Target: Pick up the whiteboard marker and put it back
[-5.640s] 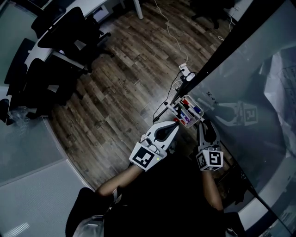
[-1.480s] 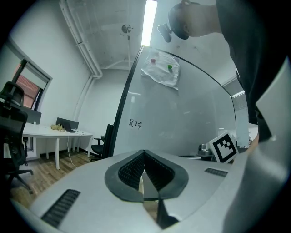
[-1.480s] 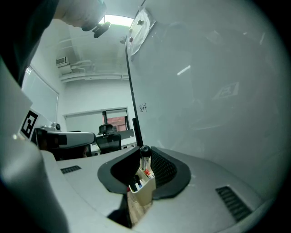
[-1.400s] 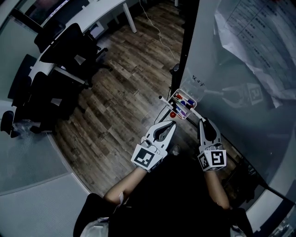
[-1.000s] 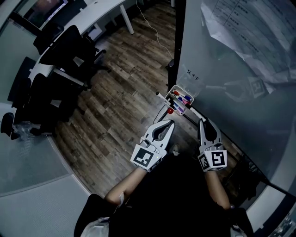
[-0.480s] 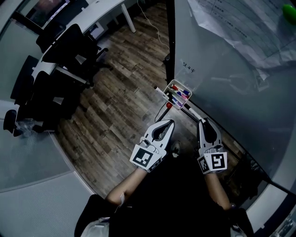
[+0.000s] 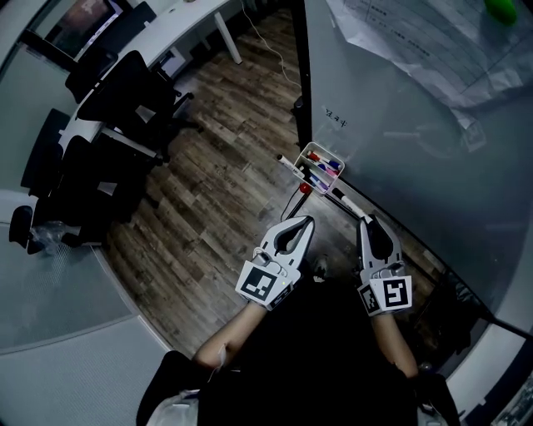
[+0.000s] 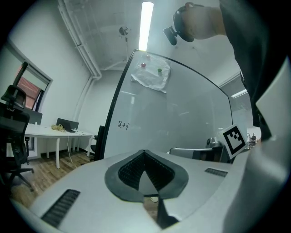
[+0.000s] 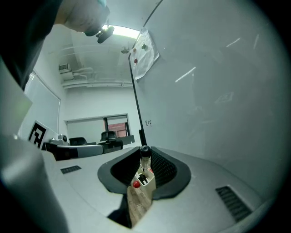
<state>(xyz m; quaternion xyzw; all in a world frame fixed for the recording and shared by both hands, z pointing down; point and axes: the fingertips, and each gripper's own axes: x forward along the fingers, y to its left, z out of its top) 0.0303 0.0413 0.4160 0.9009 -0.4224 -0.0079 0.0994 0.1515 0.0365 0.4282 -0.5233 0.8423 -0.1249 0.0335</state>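
Note:
A white whiteboard marker (image 7: 348, 204) with a black cap sticks out forward from my right gripper (image 7: 367, 222), which is shut on it. In the right gripper view the marker (image 9: 144, 160) stands between the pads with its cap at the tips of the right gripper (image 9: 144, 152). Ahead of it, a small marker tray (image 7: 321, 164) with several coloured markers hangs on the whiteboard (image 7: 416, 125), a little way off. My left gripper (image 7: 306, 221) is shut and empty, to the left of the right one; in its own view the left gripper (image 8: 144, 153) holds nothing.
Another white marker (image 7: 288, 163) juts from the tray's left side, with a red ball (image 7: 306, 189) below it. Papers (image 7: 425, 50) hang on the board. Black office chairs (image 7: 125, 91) and a white desk (image 7: 179, 21) stand on the wood floor at left.
The tray has drawn farther from both grippers in the head view. The marker has stayed in my right gripper, and my left gripper has stayed shut.

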